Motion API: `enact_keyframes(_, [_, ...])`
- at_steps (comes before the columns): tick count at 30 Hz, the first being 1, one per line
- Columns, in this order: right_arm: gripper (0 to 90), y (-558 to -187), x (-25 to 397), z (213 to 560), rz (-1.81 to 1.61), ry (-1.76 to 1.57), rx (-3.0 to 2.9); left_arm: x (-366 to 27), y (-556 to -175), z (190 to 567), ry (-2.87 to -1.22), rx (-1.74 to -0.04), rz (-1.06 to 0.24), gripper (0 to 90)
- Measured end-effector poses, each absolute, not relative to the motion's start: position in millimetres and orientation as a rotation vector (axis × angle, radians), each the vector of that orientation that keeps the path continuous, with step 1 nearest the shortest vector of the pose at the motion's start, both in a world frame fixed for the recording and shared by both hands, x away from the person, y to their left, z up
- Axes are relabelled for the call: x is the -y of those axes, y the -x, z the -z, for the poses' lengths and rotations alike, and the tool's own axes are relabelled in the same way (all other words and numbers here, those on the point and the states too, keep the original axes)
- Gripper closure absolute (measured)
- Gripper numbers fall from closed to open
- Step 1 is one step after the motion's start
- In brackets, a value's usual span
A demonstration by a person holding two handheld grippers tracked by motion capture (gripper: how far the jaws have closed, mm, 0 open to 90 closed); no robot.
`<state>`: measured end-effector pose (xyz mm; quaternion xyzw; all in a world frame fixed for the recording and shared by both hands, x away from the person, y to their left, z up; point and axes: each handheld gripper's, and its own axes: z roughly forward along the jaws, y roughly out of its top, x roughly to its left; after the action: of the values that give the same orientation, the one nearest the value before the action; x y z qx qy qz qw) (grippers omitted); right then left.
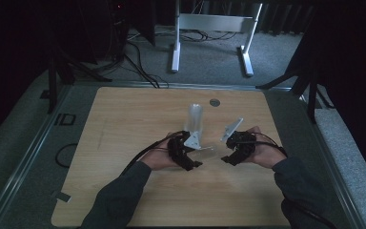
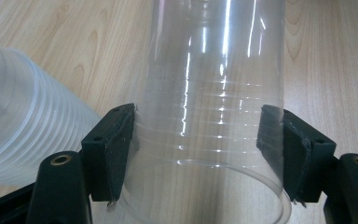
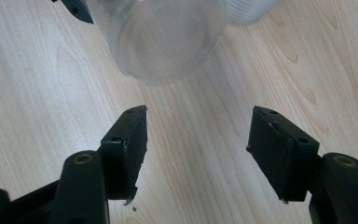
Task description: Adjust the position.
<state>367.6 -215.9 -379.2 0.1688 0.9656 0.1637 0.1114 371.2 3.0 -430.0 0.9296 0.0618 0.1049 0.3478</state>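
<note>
A single clear plastic cup [image 2: 209, 93] lies sideways between the jaws of my left gripper [image 2: 200, 135], whose pads [image 2: 116, 144] press on both of its walls. In the high view the left gripper [image 1: 195, 153] holds this cup [image 1: 208, 149] near the table's middle, its base pointing right. The right gripper [image 1: 226, 155] faces it from a short way off. In the right gripper view the cup's base [image 3: 163, 37] hangs just beyond my right gripper [image 3: 198, 140], which is open with bare wood between its jaws. A stack of clear cups [image 1: 193, 117] stands upright behind the left gripper.
The wooden table [image 1: 124, 124] has a small metal disc [image 1: 214, 102] set in it behind the stack. Cables trail from both grippers over the front edge. A white desk frame [image 1: 214, 24] and loose cables lie on the floor beyond the table.
</note>
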Motion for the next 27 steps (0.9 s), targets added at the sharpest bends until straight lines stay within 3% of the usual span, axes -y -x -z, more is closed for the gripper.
enact_keyframes(27, [35.1, -364, 199, 375, -0.474, -0.380, -2.898, 8, -364, 431, -2.491, -0.083, -0.338, 29.4])
